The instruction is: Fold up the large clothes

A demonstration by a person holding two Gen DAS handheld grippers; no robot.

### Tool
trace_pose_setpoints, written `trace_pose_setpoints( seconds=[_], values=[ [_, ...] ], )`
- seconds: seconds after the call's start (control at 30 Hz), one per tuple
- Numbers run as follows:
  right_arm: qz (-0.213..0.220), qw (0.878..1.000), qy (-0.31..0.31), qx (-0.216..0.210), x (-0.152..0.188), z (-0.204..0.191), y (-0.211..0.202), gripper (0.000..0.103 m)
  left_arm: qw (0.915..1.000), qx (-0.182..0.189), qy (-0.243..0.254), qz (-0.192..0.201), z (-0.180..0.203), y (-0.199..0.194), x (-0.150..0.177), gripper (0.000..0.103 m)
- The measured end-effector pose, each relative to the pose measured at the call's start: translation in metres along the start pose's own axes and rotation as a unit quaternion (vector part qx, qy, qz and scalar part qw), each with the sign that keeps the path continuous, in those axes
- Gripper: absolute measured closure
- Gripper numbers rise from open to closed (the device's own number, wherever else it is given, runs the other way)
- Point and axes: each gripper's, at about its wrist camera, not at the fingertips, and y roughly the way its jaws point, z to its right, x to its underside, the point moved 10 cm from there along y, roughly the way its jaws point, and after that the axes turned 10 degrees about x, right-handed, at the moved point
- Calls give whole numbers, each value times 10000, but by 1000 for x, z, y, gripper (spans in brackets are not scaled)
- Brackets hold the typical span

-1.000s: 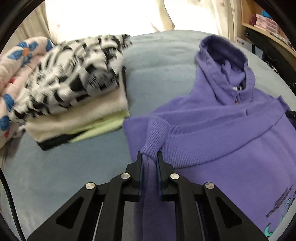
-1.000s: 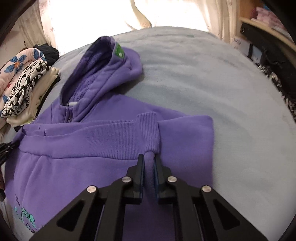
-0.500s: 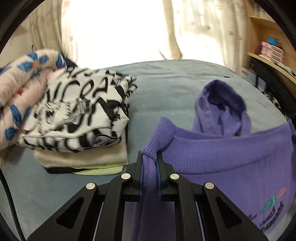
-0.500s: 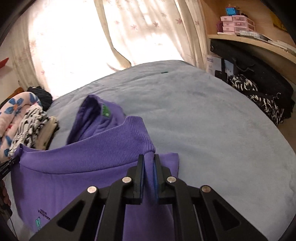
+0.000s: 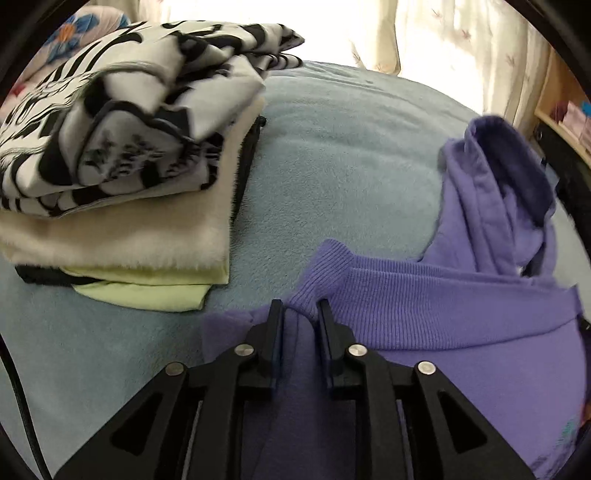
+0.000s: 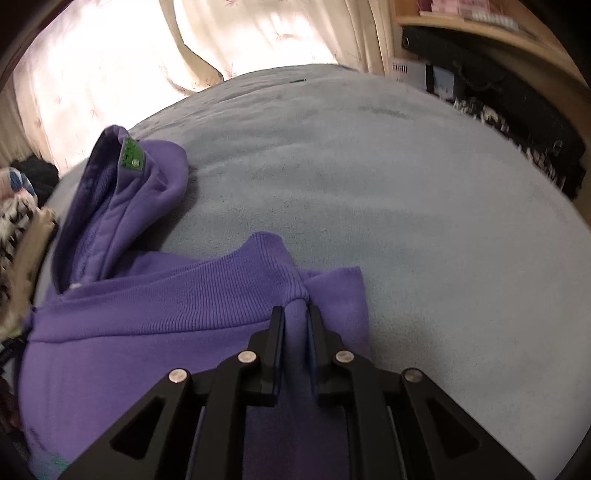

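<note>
A: Start at the left. What is there?

B: A stack of folded clothes (image 5: 122, 192) sits on the grey-blue blanket (image 5: 332, 177): a black-and-white patterned piece on top, a cream fleece under it, pale yellow-green at the bottom. A flowered quilt (image 5: 70, 29) shows behind the stack.

A: And the left claw?

B: The left claw (image 5: 298, 310) is clamped on the purple hoodie (image 5: 443, 302). Its two fingers stand narrowly apart with a bunch of the ribbed hem pinched between them, and the fabric runs back between the black arms towards the camera.

A: Where does the hoodie lie?

B: Spread on the blanket, just right of the stack but not touching it. The ribbed hem is folded up across the body, and the hood (image 5: 506, 177) lies beyond it, its darker lining showing.

A: The right claw?

B: The right claw (image 6: 295, 314) grips the other end of the same ribbed hem (image 6: 207, 291), a fold of cloth squeezed between nearly closed fingers. The hood (image 6: 136, 206) with a green tag (image 6: 133, 155) lies to its left; bare blanket (image 6: 424, 221) stretches to the right.

A: Behind?

B: Pale curtains (image 6: 258, 33), and a wooden shelf (image 6: 480, 26) at far right.
</note>
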Motion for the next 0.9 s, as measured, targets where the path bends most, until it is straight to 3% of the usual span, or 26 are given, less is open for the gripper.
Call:
trace_pose_setpoints(
  seconds=[0.1,0.2,0.27,0.33,0.5,0.6,0.73,0.8,0.9],
  values=[
    [-101,9997,-20,206,4,1,-16,85,9993,-290,192,149,8,-25,-2,73],
    [128,9995,-141,257,10,-13,-51,82,9959,-637,448,454,26,-65,-2,69],
    [281,9993,-221,92,18,-28,-74,81,9955,-530,512,589,46,-93,5,63],
    [260,9983,-406,-312,35,-58,-97,78,9958,-264,495,721,68,-117,20,46],
    [91,9873,-1175,-1069,100,-135,-134,76,9971,79,272,709,95,-146,81,44],
    [143,9803,-1752,-899,131,-151,-138,76,9989,-33,164,436,87,-135,120,44],
    [-19,9835,-1722,-551,146,-118,-120,76,9993,-139,-349,-46,56,-115,158,47],
    [-102,9887,-1331,-684,143,-86,-116,78,9991,164,-384,114,46,-123,163,52],
    [-167,9960,-872,-17,136,-20,-105,77,9991,132,-361,171,32,-135,165,54]
  ],
)
